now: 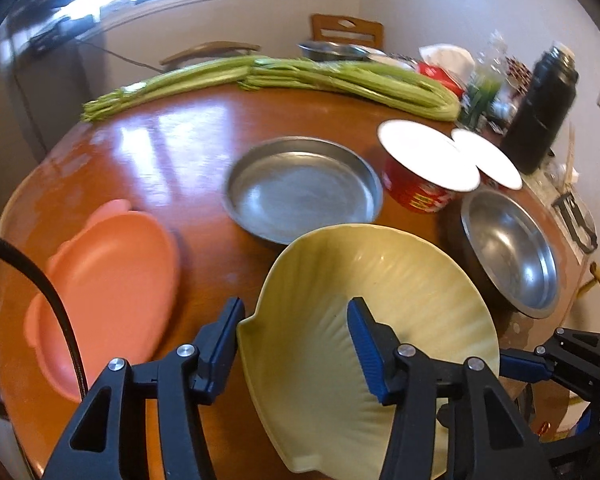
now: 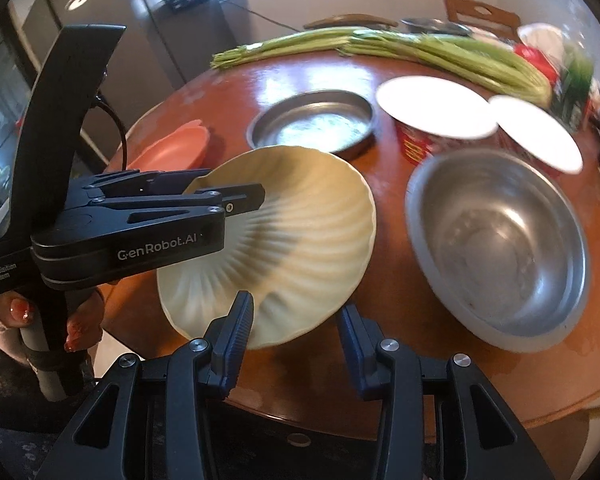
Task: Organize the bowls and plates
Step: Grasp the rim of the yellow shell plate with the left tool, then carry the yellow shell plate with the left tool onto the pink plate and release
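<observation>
A pale yellow shell-shaped plate hangs tilted above the brown round table. My left gripper is shut on the plate's left rim, one finger inside the dish and one outside. My right gripper stands at the plate's opposite rim with its fingers apart and not pressing on it. On the table lie a pink plate, a shallow steel pan and a steel bowl.
Two red cups with white lids stand behind the steel bowl. Long celery stalks lie across the far side. A black flask and clutter fill the back right. A hand holds the left gripper's handle.
</observation>
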A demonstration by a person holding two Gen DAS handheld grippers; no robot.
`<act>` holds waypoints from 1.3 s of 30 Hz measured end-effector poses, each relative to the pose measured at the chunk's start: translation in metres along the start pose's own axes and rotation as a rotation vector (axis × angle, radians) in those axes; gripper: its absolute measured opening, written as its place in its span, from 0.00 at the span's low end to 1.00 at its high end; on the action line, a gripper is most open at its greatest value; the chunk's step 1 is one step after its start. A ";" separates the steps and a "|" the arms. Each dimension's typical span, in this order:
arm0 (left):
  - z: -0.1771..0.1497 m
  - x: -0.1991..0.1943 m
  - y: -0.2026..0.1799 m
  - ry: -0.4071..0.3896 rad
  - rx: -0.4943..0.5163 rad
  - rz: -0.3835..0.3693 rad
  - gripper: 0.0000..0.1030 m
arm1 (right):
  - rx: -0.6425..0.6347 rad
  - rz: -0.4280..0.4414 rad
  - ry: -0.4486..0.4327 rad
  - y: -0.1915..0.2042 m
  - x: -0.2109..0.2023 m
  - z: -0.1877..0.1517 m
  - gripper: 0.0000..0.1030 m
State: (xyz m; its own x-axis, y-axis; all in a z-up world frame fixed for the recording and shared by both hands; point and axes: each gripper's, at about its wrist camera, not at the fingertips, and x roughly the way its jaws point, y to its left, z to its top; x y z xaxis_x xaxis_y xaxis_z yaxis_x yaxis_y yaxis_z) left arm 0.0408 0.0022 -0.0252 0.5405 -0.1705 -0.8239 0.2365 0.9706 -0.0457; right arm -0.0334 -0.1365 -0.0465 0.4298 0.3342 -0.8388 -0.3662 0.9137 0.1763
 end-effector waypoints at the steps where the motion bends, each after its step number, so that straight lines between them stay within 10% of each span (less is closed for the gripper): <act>1: 0.000 -0.005 0.006 -0.008 -0.016 0.010 0.52 | -0.015 0.009 -0.002 0.005 0.001 0.003 0.44; 21: 0.000 -0.036 0.154 -0.058 -0.224 0.203 0.52 | -0.330 0.114 0.025 0.137 0.071 0.081 0.44; 39: 0.029 0.006 0.191 -0.002 -0.228 0.199 0.52 | -0.274 0.114 0.114 0.155 0.125 0.109 0.44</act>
State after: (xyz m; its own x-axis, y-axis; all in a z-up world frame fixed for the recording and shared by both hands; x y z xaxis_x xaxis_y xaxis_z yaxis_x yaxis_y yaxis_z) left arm 0.1130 0.1815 -0.0228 0.5596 0.0270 -0.8283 -0.0618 0.9980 -0.0093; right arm 0.0531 0.0724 -0.0679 0.2837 0.3881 -0.8768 -0.6222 0.7703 0.1397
